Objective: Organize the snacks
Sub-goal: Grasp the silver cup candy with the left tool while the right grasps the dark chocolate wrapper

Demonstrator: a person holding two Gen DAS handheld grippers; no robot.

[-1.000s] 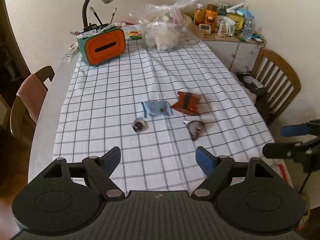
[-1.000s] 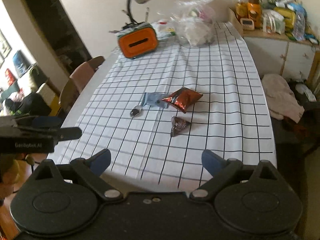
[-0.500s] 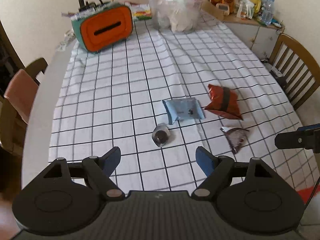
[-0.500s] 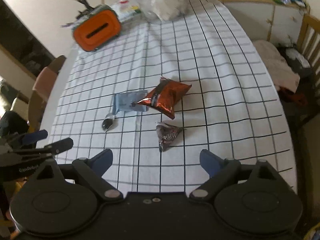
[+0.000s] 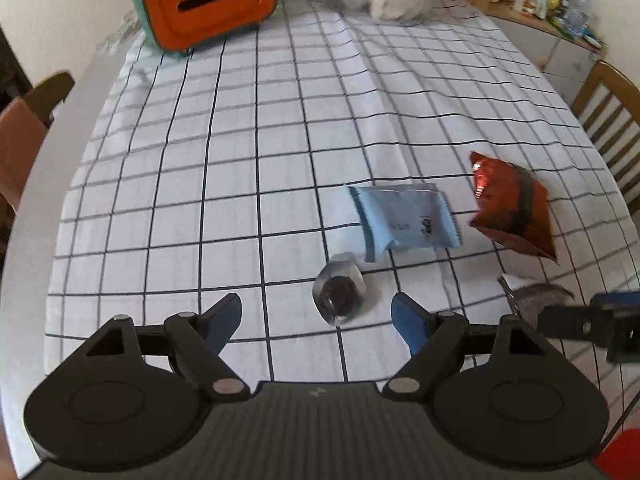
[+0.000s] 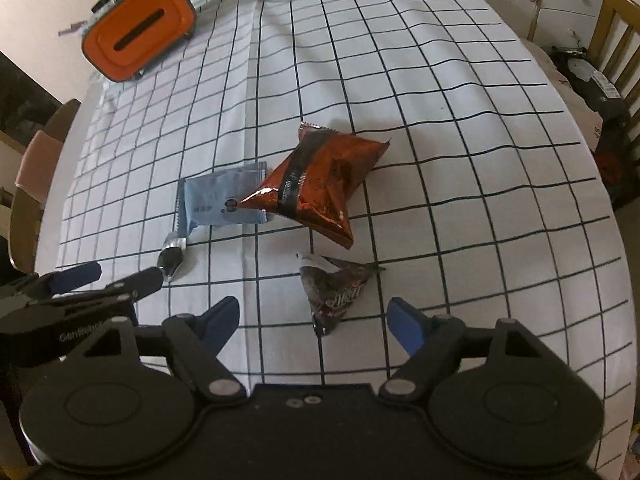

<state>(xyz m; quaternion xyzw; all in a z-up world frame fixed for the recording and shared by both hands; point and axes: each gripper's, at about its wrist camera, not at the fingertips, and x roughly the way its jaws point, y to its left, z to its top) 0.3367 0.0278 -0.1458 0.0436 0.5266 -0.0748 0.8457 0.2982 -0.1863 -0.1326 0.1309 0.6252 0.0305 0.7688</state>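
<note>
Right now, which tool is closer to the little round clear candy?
Left. The left tool hangs open right over the round clear candy. The right tool is off to the side, open over the dark triangle packet.

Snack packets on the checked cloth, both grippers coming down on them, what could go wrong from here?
1. The small clear-wrapped candy is rounded, so the open left gripper might squirt it sideways.
2. The dark triangular packet lies flat; the right gripper, whose jaws have just been closing, could pinch the tablecloth instead.
3. The two grippers are close and could collide.
</note>
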